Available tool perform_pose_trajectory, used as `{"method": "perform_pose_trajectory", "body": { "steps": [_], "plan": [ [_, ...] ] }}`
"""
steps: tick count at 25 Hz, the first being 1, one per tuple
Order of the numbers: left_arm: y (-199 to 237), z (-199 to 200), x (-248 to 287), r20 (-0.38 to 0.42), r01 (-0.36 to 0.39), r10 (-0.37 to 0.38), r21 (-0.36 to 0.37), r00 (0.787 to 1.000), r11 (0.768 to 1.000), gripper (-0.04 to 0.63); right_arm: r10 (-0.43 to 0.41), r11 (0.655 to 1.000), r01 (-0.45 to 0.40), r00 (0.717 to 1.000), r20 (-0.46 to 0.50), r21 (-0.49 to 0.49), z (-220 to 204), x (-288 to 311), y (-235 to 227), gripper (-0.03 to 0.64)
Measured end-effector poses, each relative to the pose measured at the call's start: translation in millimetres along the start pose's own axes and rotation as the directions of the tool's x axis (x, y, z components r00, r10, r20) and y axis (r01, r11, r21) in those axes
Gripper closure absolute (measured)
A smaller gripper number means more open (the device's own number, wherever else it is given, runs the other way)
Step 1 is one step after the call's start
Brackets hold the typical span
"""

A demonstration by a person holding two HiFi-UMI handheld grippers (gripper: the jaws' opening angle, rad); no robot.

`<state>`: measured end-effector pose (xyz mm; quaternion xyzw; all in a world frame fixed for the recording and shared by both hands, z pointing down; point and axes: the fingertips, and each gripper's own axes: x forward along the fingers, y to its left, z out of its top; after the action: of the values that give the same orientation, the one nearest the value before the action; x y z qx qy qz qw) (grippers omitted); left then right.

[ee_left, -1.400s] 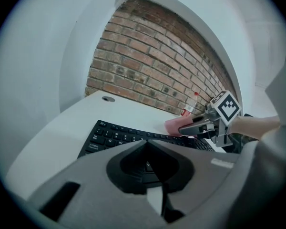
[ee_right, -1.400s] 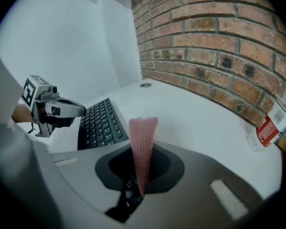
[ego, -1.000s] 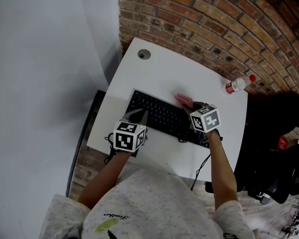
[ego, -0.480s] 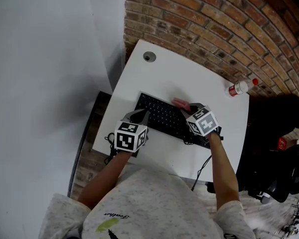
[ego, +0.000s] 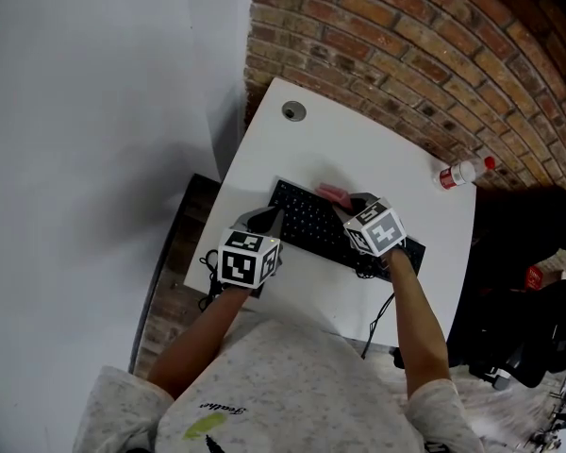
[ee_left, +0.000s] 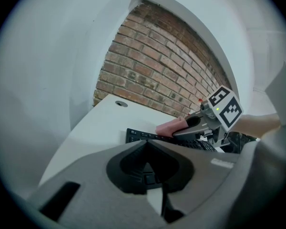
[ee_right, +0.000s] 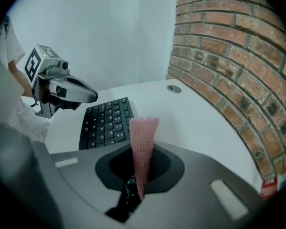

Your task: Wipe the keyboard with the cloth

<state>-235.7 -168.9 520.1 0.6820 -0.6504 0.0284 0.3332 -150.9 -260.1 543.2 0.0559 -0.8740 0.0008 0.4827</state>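
A black keyboard lies on the white table. My right gripper is shut on a pink cloth, which rests over the keyboard's back edge near its middle. In the right gripper view the cloth stands up between the shut jaws of that gripper, with the keyboard to the left. My left gripper sits at the keyboard's left front corner. Its jaws are shut with nothing in them. In the left gripper view the keyboard and the cloth show just beyond.
A small bottle with a red cap lies at the table's far right edge by the brick wall. A round cable grommet sits at the far left corner. The keyboard's cable hangs off the front edge. Dark furniture stands at the right.
My right gripper has slid the pink cloth leftward along the keyboard, from its right part toward the middle. The left gripper has stayed at the left front corner.
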Motion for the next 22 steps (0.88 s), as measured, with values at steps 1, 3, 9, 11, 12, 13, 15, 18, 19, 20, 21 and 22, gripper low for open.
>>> {"method": "perform_pose_trajectory", "body": {
  "steps": [1, 3, 9, 11, 12, 13, 15, 18, 19, 20, 21, 22],
  "plan": [
    [2.2, 0.0, -0.9, 0.0, -0.001, 0.001, -0.001, 1.0, 1.0, 0.598, 0.004, 1.0, -0.004, 1.0, 0.003, -0.001, 3.4, 2.2, 1.7, 0.592],
    [6.4, 0.4, -2.9, 0.0, -0.003, 0.003, -0.002, 1.0, 1.0, 0.598, 0.011, 1.0, -0.011, 1.0, 0.01, -0.003, 10.9, 6.6, 5.4, 0.592],
    [21.5, 2.4, -9.3, 0.001, -0.008, 0.008, -0.002, 1.0, 1.0, 0.598, 0.029, 0.999, -0.029, 0.999, 0.023, -0.019, 35.4, 20.6, 17.3, 0.592],
    [26.5, 2.5, -11.7, 0.001, -0.009, 0.009, -0.005, 1.0, 1.0, 0.598, 0.031, 0.999, -0.031, 0.999, 0.027, -0.025, 43.5, 24.8, 21.2, 0.592],
    [28.8, 2.2, -13.0, 0.001, -0.01, 0.01, -0.007, 1.0, 1.0, 0.598, 0.032, 0.999, -0.032, 0.999, 0.028, -0.029, 47.4, 26.8, 23.3, 0.592],
    [30.8, 2.1, -14.3, 0.001, -0.01, 0.01, -0.008, 1.0, 1.0, 0.598, 0.034, 0.999, -0.033, 0.999, 0.03, -0.032, 51.1, 28.6, 25.5, 0.591],
    [34.5, 2.6, -17.5, 0.002, -0.01, 0.01, -0.01, 1.0, 1.0, 0.598, 0.037, 0.999, -0.036, 0.999, 0.035, -0.039, 58.8, 32.4, 30.0, 0.592],
    [39.5, 2.9, -22.5, 0.005, -0.007, 0.007, -0.005, 1.0, 1.0, 0.598, 0.037, 0.998, -0.035, 0.998, 0.042, -0.052, 71.3, 39.5, 36.4, 0.592],
    [40.9, 2.4, -24.1, 0.004, -0.005, 0.005, -0.002, 1.0, 1.0, 0.598, 0.037, 0.998, -0.035, 0.998, 0.044, -0.056, 75.2, 41.8, 38.5, 0.592],
    [42.5, 1.8, -25.6, 0.003, -0.004, 0.004, 0.0, 1.0, 1.0, 0.598, 0.038, 0.998, -0.035, 0.998, 0.046, -0.059, 78.9, 43.7, 40.7, 0.592],
    [44.4, 1.4, -27.1, 0.002, -0.005, 0.005, 0.0, 1.0, 1.0, 0.598, 0.039, 0.997, -0.036, 0.998, 0.047, -0.063, 82.5, 45.4, 42.8, 0.592],
    [46.9, 1.3, -28.8, 0.001, -0.008, 0.008, -0.001, 1.0, 1.0, 0.598, 0.041, 0.997, -0.037, 0.998, 0.047, -0.07, 86.0, 46.8, 45.0, 0.592]
  ]
}}
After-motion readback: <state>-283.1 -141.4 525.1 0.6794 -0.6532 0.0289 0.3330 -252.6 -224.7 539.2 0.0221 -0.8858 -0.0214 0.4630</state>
